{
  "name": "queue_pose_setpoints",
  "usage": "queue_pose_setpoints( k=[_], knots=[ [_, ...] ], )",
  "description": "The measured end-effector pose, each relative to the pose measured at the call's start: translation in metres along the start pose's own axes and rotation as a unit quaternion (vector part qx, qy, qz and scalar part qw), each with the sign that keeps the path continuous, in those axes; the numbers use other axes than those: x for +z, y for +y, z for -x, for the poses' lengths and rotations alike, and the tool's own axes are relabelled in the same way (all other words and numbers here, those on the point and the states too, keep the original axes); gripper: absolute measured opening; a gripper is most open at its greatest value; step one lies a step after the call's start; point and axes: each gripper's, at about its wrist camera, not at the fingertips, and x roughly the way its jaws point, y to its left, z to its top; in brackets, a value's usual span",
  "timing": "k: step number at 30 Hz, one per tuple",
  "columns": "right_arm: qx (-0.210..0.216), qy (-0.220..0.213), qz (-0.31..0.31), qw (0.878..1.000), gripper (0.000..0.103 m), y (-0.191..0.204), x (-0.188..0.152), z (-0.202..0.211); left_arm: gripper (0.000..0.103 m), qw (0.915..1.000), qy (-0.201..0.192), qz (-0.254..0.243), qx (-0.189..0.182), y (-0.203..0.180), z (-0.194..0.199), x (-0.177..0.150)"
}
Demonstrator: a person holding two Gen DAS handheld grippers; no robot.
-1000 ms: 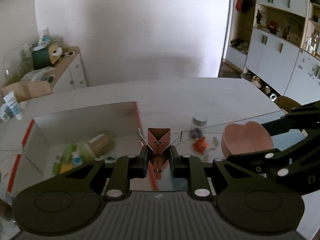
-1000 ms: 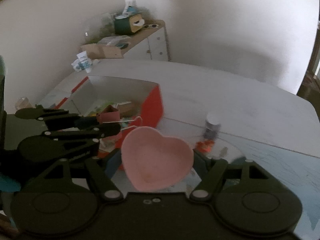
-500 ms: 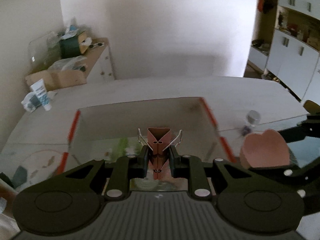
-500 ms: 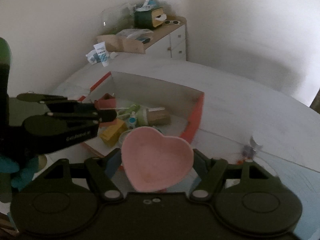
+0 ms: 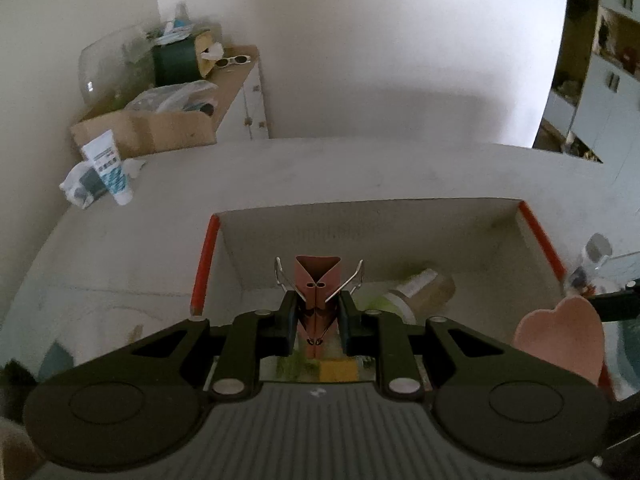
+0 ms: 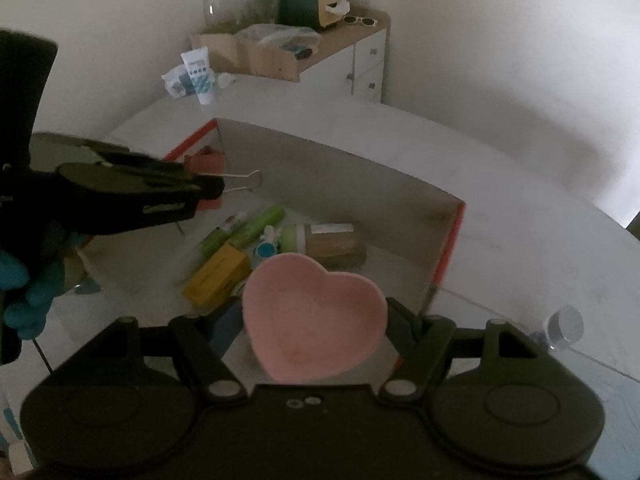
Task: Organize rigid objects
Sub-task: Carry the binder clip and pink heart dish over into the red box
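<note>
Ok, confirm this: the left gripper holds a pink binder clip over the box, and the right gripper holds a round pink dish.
Wrong on one point: the dish in the right gripper is heart-shaped, not round, as the right wrist view shows. The left gripper does hold a pink binder clip over the box.

- The left gripper [image 5: 318, 316] points forward and down, its jaws nearly together and clamped on a small clip [image 5: 317, 286].
- In the right wrist view it reaches in from the left edge, gripped by a hand in a blue glove [image 6: 30, 292].
- The right gripper [image 6: 316, 320] also tilts down, jaws spread partway, pressing both sides of a pink heart-shaped bowl [image 6: 314, 322].
</note>
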Motion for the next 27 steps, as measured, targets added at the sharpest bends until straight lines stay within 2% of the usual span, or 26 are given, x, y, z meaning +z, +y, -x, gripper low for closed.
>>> queue_pose_setpoints(
  k=[14,27],
  knots=[
    [-0.009,0.043,0.015,0.999,0.074,0.012,0.010,-0.057,0.020,0.9988,0.047,-0.014,-0.004,-0.002,-0.055,0.014],
    [-0.015,0.072,0.032,0.997,0.074,0.020,0.012,-0.076,0.020,0.9947,0.100,-0.016,-0.011,-0.003,-0.081,0.016]
  ],
)
